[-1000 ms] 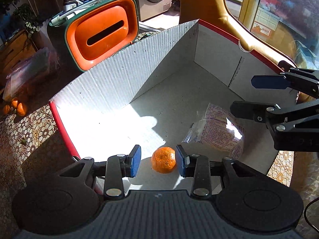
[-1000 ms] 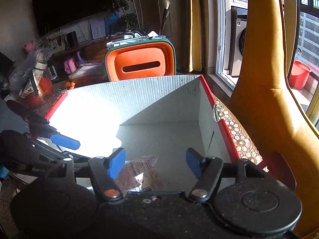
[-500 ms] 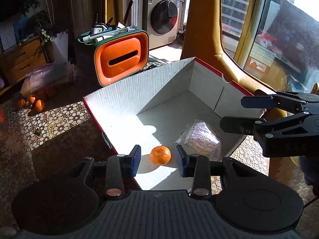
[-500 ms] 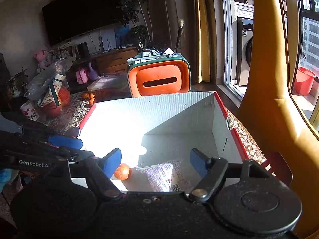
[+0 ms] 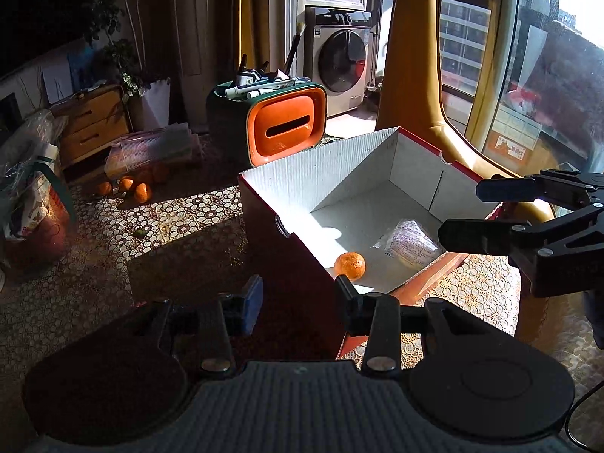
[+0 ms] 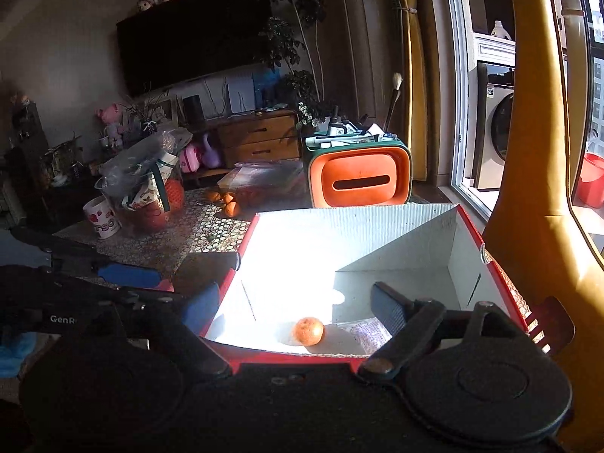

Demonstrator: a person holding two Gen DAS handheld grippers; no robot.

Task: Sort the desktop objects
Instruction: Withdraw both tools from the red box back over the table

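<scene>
Tangerine (image 5: 350,265) and plastic packet (image 5: 409,242) lie in the red-rimmed box (image 5: 302,185) at centre frame, sorted; left gripper (image 5: 298,300) and right gripper (image 6: 294,309) have just been opening, empty, free for loose tangerines (image 5: 130,188) upper left.

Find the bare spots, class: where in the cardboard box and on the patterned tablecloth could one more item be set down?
In the box, the floor toward the far corner is bare. Its near end is crowded: the tangerine and plastic packet lie there. On the tablecloth, the patch between the box and the loose tangerines is free; beyond them it is cluttered.
</scene>
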